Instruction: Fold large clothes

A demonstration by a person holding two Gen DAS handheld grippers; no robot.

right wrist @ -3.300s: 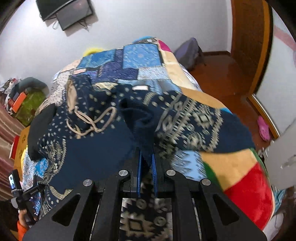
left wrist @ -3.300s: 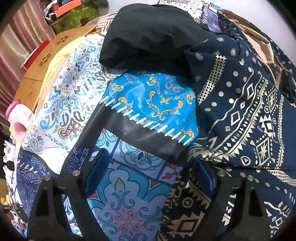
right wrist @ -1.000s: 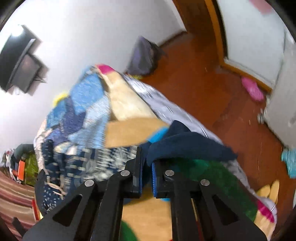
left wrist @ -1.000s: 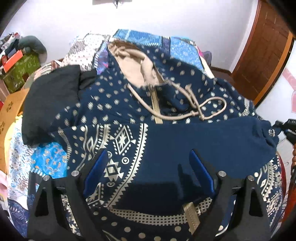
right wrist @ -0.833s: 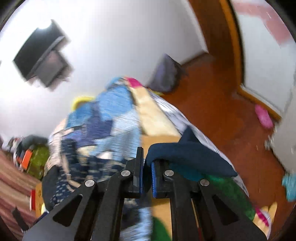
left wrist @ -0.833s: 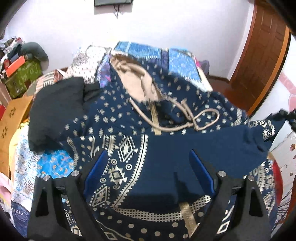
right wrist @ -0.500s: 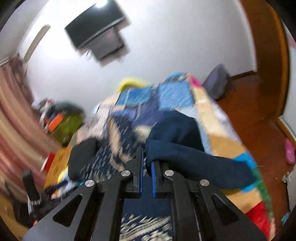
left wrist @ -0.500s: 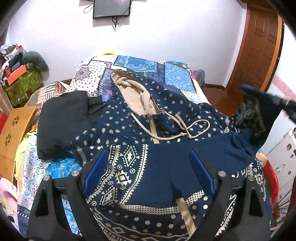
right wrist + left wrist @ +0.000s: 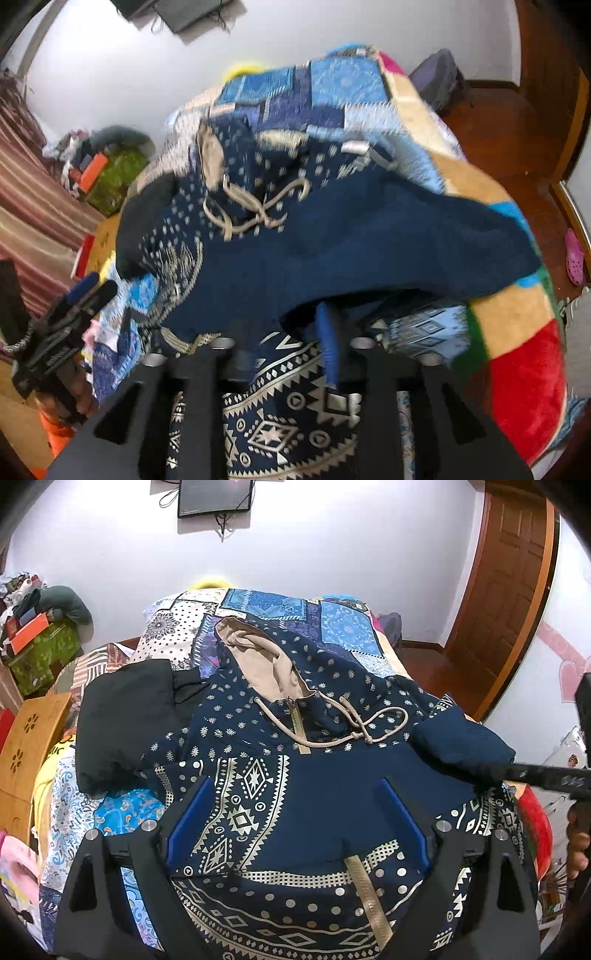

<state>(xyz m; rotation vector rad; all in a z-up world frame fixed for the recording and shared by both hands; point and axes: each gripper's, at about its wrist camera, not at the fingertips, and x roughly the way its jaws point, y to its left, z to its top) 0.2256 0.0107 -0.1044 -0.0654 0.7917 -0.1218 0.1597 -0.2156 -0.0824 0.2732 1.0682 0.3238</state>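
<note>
A navy hoodie [image 9: 314, 738] with gold geometric print, beige hood lining and a drawstring lies face up on the bed. Its plain navy sleeve [image 9: 461, 742] is folded in across the chest. My left gripper [image 9: 295, 801] hovers open above the hoodie's lower front with nothing between its fingers. In the left wrist view my right gripper [image 9: 517, 771] sits at the sleeve's cuff. In the right wrist view the sleeve [image 9: 369, 240] drapes over my right gripper [image 9: 288, 332], whose jaws are opening; one blue pad [image 9: 327, 343] shows and no longer presses the cloth. My left gripper [image 9: 85, 295] shows at the far left.
A black garment [image 9: 122, 716] lies left of the hoodie on the patchwork bedspread [image 9: 343, 624]. A wooden panel [image 9: 29, 738] and a green box [image 9: 40, 653] stand at the left. A wooden door [image 9: 509, 572] and floor with a pink shoe [image 9: 574, 254] lie to the right.
The right gripper swung the sleeve from beyond the bed's right edge in over the hoodie's chest, and its shut jaws have parted. The left gripper rose a little.
</note>
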